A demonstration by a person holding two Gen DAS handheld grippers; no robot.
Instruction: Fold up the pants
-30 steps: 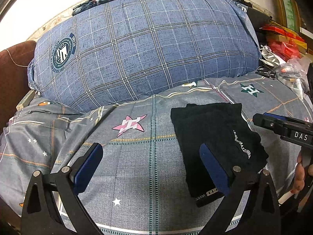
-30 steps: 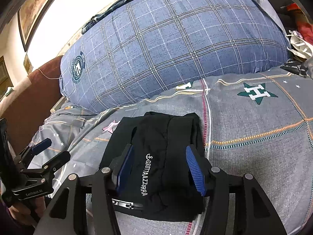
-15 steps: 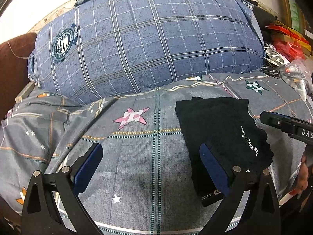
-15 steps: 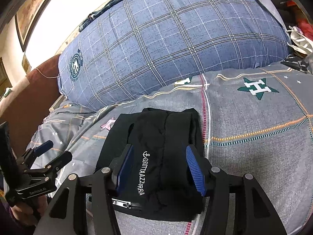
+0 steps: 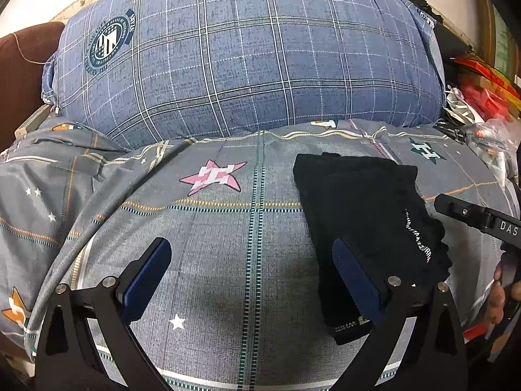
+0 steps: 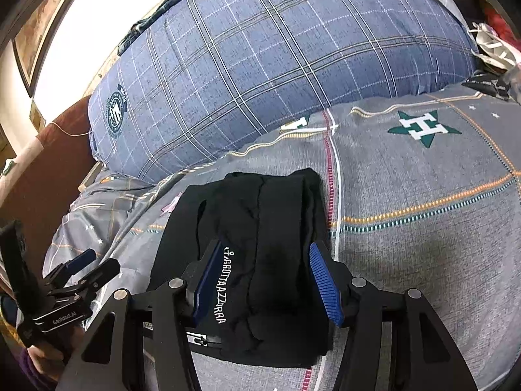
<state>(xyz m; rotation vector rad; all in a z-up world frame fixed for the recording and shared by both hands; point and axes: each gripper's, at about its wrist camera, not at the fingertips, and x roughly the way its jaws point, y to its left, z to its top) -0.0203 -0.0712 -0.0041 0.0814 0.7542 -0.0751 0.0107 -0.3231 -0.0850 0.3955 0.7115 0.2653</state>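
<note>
Black pants (image 6: 260,260), folded into a compact bundle with white lettering on top, lie on a bed (image 5: 211,244) covered by a grey sheet printed with stars, among them a pink star (image 5: 215,177) and a green star (image 6: 423,127). The right tool (image 6: 260,280) hangs over the bundle with its blue-padded fingers spread either side of it, gripping nothing. The left tool (image 5: 250,277) is held wide open above bare sheet, the pants just beside its right finger. Behind the bundle a large blue plaid pillow (image 5: 244,55) with a round crest leans against the headboard end, a brown upholstered surface (image 5: 19,65) at its left. To the right of the bed sits a clutter of red packaging and plastic bags (image 5: 482,104). A framed picture (image 6: 35,32) hangs on the pale wall.
</note>
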